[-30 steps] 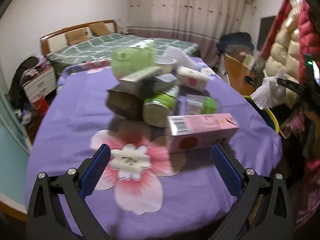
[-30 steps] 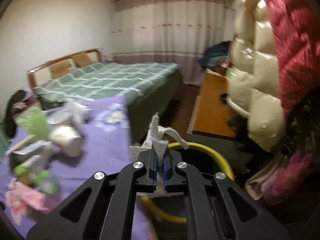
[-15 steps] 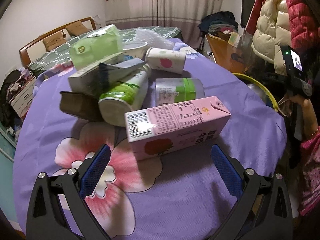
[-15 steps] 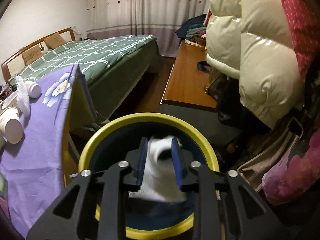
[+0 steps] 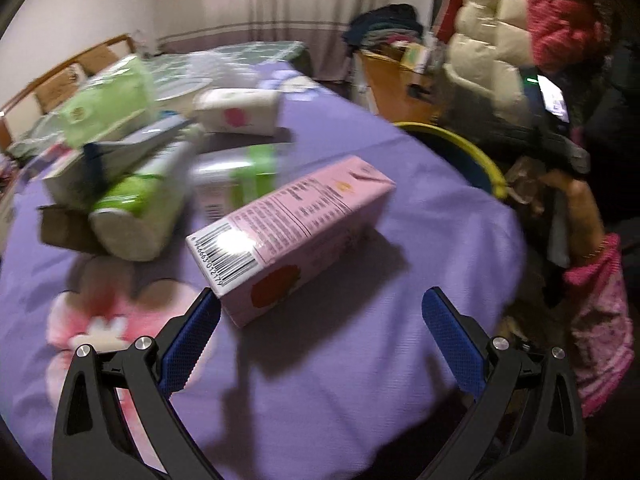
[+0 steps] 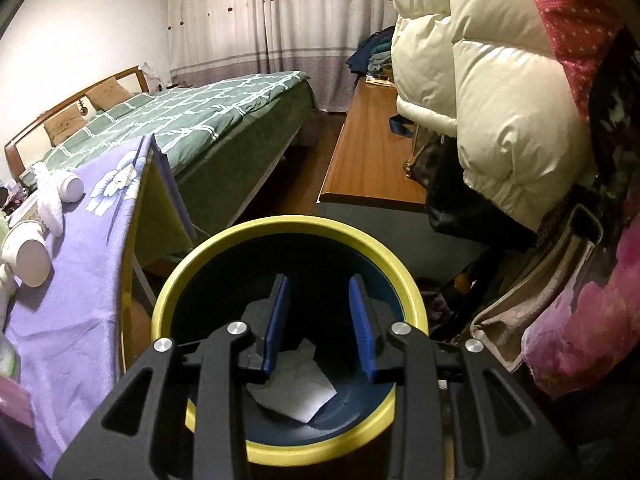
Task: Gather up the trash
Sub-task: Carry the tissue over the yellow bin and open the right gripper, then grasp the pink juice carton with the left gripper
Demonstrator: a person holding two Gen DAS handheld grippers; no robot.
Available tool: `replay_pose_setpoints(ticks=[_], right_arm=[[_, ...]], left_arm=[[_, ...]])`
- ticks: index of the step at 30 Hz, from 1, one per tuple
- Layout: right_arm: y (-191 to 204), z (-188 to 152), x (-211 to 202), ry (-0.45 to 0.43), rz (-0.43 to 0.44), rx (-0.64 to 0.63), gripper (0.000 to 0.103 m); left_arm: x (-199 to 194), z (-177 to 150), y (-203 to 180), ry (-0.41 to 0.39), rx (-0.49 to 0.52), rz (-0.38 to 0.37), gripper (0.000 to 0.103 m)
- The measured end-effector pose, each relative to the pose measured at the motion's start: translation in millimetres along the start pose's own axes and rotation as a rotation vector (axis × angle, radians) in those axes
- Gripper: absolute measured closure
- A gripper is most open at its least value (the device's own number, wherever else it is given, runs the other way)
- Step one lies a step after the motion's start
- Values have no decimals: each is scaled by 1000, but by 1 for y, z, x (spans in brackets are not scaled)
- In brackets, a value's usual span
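My left gripper [image 5: 320, 312] is open and empty, just in front of a pink milk carton [image 5: 292, 232] lying on the purple tablecloth [image 5: 360, 360]. Behind the carton lies a pile of trash: green cups [image 5: 140, 208], a green packet [image 5: 108, 104], a white cup [image 5: 240, 114], a brown box [image 5: 60, 232]. My right gripper [image 6: 320, 316] is open and empty over a yellow-rimmed blue bin [image 6: 288, 236]. A white tissue [image 6: 296, 392] lies on the bin's bottom. The bin also shows in the left wrist view [image 5: 460, 148], beside the table's right edge.
White cups [image 6: 28, 256] lie on the table [image 6: 80, 320] left of the bin. A green bed [image 6: 200, 120] stands behind. A wooden bench [image 6: 372, 152] and hanging puffy coats [image 6: 500, 100] crowd the right side. The person's arm in pink [image 5: 592, 280] is at right.
My right gripper opened over the bin and let go of the white tissue, which dropped inside. My left gripper moved closer to the pink carton, staying open.
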State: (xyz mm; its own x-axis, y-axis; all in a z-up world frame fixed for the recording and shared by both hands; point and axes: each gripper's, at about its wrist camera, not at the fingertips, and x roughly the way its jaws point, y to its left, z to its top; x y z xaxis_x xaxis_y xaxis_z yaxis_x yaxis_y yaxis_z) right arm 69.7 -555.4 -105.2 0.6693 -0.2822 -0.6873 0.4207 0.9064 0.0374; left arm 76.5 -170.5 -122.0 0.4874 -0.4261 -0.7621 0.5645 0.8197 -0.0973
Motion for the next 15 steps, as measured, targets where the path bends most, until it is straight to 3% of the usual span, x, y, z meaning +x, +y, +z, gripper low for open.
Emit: replay_pose_setpoints(ticks=[4,10,15], right_arm=[[1,0,-4,-5,20,2,72],[0,-2,-9,-15,38,7,72],[1,-2,-9,-13,52,12,72]], left_arm=[[-4,2,-23,-4,53,-89,4],[-21,5,-14,-36,54,-27,4],[-4,15,5,-26,55,23,4]])
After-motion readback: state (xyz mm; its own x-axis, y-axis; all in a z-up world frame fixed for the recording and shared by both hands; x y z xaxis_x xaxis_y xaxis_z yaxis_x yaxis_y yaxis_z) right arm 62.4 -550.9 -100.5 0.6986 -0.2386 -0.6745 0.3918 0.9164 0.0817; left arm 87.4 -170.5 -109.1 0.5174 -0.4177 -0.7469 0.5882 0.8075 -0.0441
